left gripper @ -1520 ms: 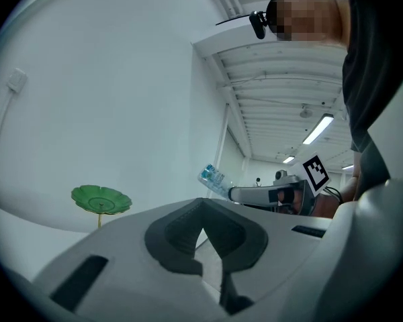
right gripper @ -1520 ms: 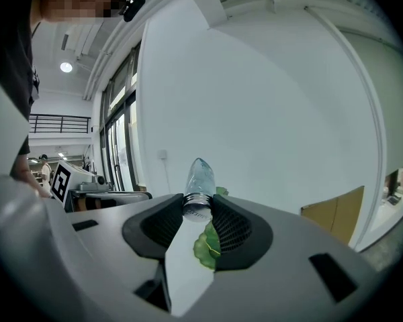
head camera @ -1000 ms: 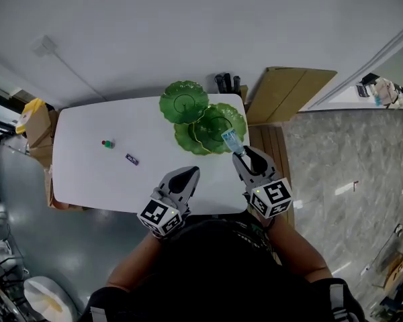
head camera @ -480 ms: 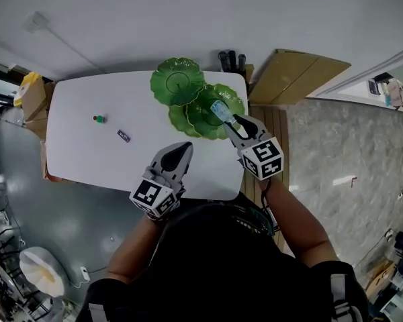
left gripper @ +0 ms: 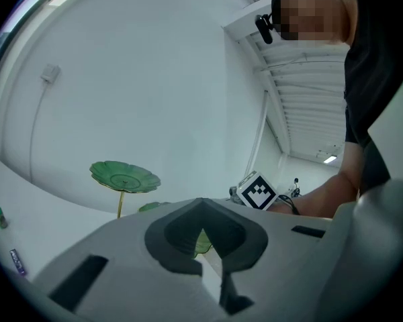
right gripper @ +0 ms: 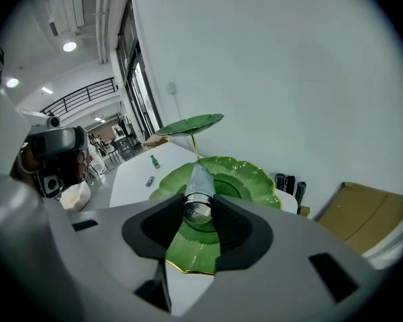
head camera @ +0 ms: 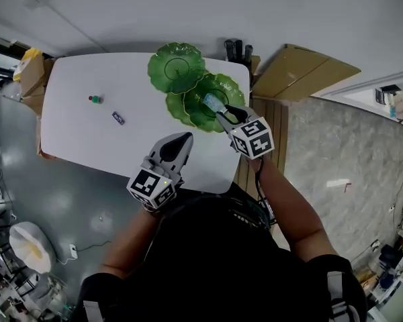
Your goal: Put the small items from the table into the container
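Three green leaf-shaped dishes stand together at the far right of the white table [head camera: 87,139]: a tall one on a stem [head camera: 176,67], a wide middle one [head camera: 230,88] and a low small one [head camera: 176,107]. My right gripper [head camera: 223,116] is shut on a small clear bottle [head camera: 211,103], held tilted over the wide dish [right gripper: 245,180]; the bottle [right gripper: 198,193] sits between the jaws. My left gripper [head camera: 180,141] hovers over the table's near edge, shut and empty. A small green bottle with a red cap [head camera: 94,99] and a small dark purple item [head camera: 118,118] lie on the table's left.
A flat cardboard box [head camera: 309,72] leans beyond the table's right end, with dark bottles [head camera: 236,49] behind the dishes. Wooden slats [head camera: 265,126] lie right of the table. More boxes [head camera: 28,72] stand at its left end.
My right gripper has carried the clear bottle forward and down, from the dish's near rim to over its middle. The left gripper has shifted a little forward and lower.
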The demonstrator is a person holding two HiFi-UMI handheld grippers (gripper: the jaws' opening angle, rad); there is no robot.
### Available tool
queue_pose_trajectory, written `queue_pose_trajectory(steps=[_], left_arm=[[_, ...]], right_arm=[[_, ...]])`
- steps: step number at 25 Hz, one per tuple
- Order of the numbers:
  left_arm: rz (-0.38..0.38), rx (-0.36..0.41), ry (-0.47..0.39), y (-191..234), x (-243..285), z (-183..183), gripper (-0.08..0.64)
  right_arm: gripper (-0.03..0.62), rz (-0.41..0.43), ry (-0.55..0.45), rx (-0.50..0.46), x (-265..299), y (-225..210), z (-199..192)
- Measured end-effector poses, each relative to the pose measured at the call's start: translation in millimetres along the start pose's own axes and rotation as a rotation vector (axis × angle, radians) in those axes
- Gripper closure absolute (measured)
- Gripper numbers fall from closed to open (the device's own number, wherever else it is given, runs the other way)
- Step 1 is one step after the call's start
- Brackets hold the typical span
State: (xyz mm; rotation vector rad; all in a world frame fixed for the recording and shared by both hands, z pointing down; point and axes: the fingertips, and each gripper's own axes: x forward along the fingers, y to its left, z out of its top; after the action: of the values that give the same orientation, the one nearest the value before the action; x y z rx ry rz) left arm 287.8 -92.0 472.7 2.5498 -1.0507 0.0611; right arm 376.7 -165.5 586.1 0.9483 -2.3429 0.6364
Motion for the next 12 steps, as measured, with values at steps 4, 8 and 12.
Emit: queue_pose_trajectory(steps=[4,8,12], left_arm=[[0.015,-0.012,0.01,-1,0,-7,0.554],[0.027,-0.044,0.012,-1,4,-13,0.554],[0.026,-0.044,0.006,-4,9,-14,0.554]], right_arm=[[0.448,0.008,0.029,-0.011,7,-2,-4],[0.448,0.013,0.054,-0.013,13,-3,-7],[0.447,0.019,0.069,-0.009,17,-3,-10]])
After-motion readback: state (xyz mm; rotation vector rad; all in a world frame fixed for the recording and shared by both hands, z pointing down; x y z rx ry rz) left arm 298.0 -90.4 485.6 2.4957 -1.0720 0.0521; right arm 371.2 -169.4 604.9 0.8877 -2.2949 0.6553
